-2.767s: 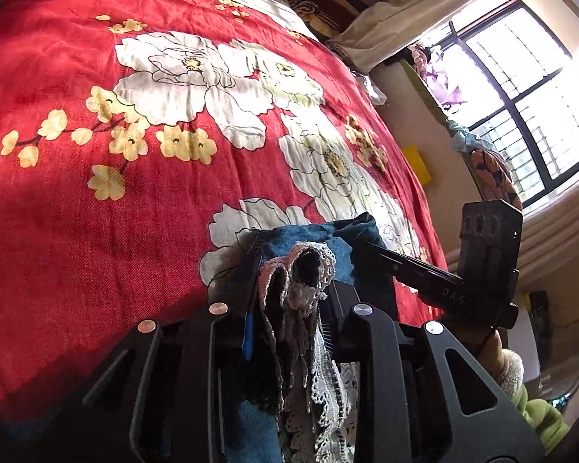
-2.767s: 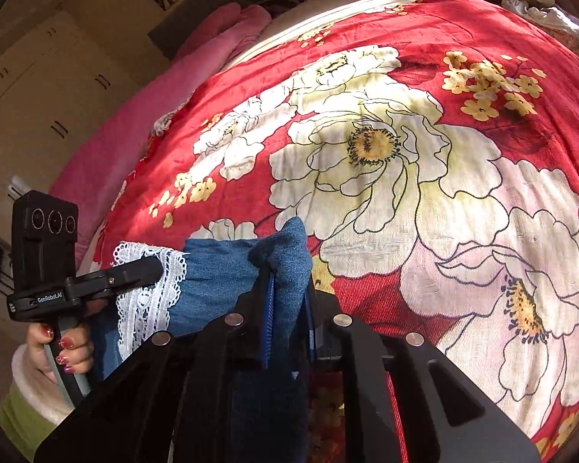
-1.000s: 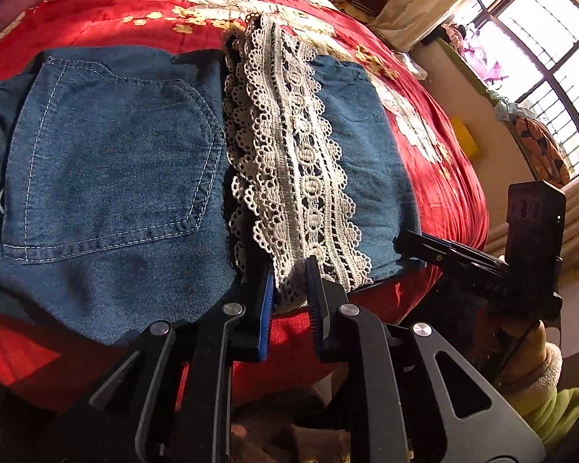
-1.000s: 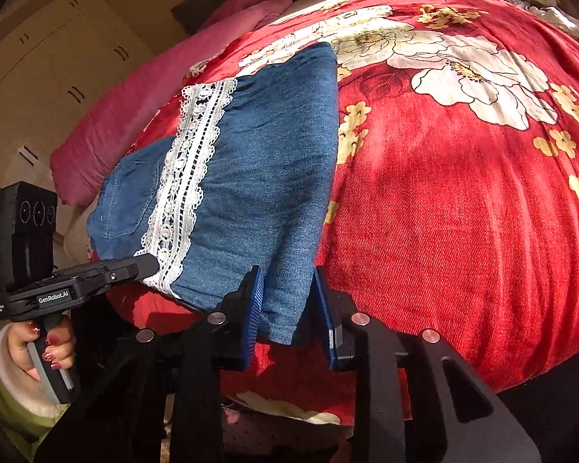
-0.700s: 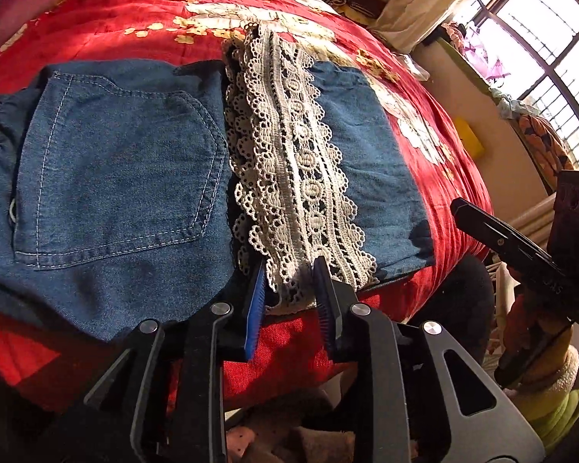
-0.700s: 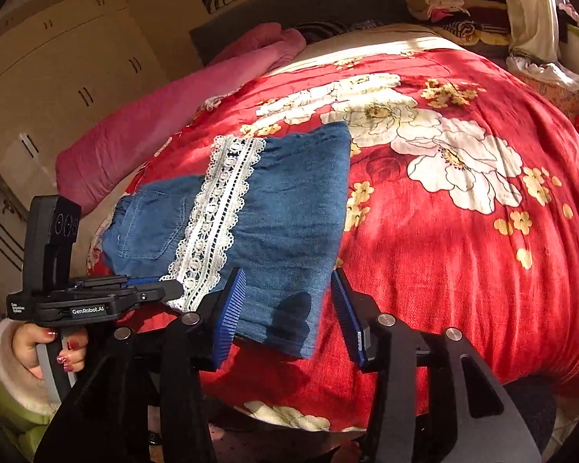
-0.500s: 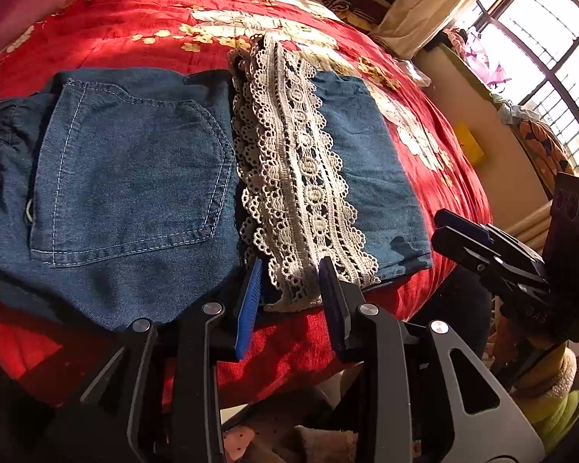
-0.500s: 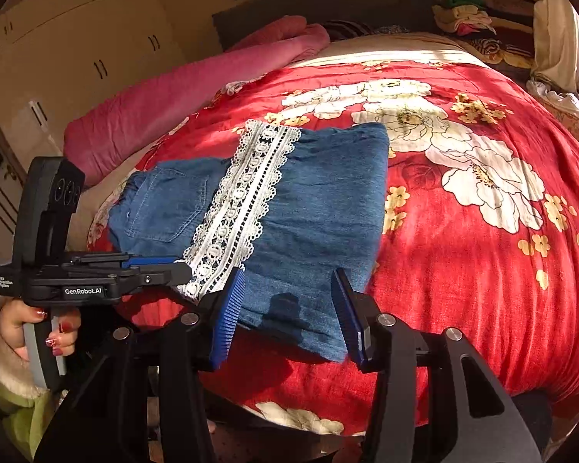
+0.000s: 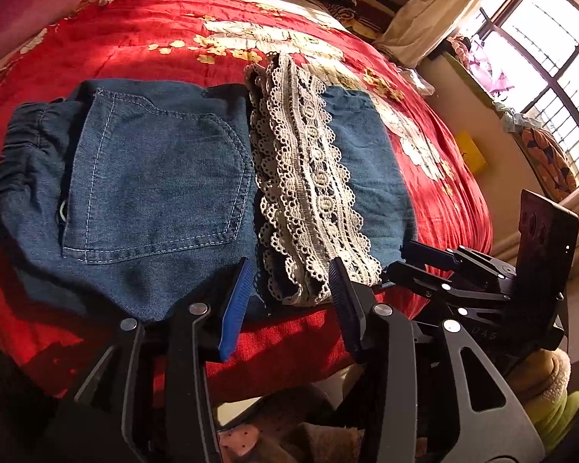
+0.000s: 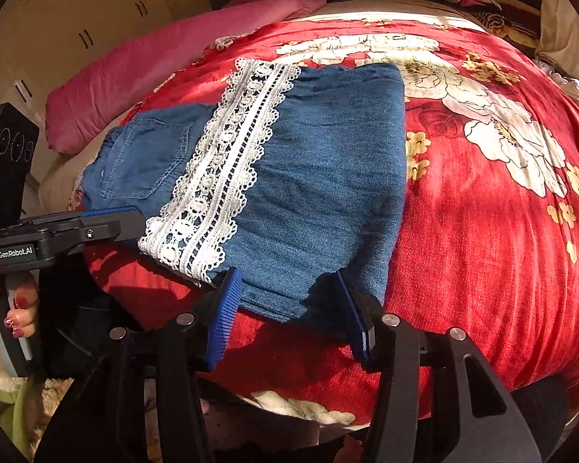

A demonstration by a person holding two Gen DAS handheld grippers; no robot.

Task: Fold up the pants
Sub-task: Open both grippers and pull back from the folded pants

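On the near edge of a bed, atop a red floral bedspread [image 9: 166, 38]: one pair of denim pants [image 9: 154, 177], folded into a flat, roughly rectangular bundle. Long axis runs side to side along the bed's near edge, as the left wrist view shows it. Gathered waistband [image 9: 17, 154] at the left end; fold edge at the right end, toward the window [image 9: 552, 50]. Back pocket [image 9: 158, 177] faces up on the left half. White lace trim [image 9: 308, 193] lies as a band across the bundle, from far edge to near edge, just right of the pocket, its near end overhanging the denim edge slightly.

Left gripper [image 9: 289, 301]: fingers apart, having just been widening; the lace's near end shows in the gap between them, with no pad pressing on it.

Right gripper [image 10: 289, 308]: fingers apart, having just been widening; the near edge of the denim's right portion shows in the gap, unpressed.

Pink quilt [image 10: 173, 54] lies rolled along the bed's far left side. A hand [image 10: 4, 308] with red-painted nails holds the left gripper's handle.
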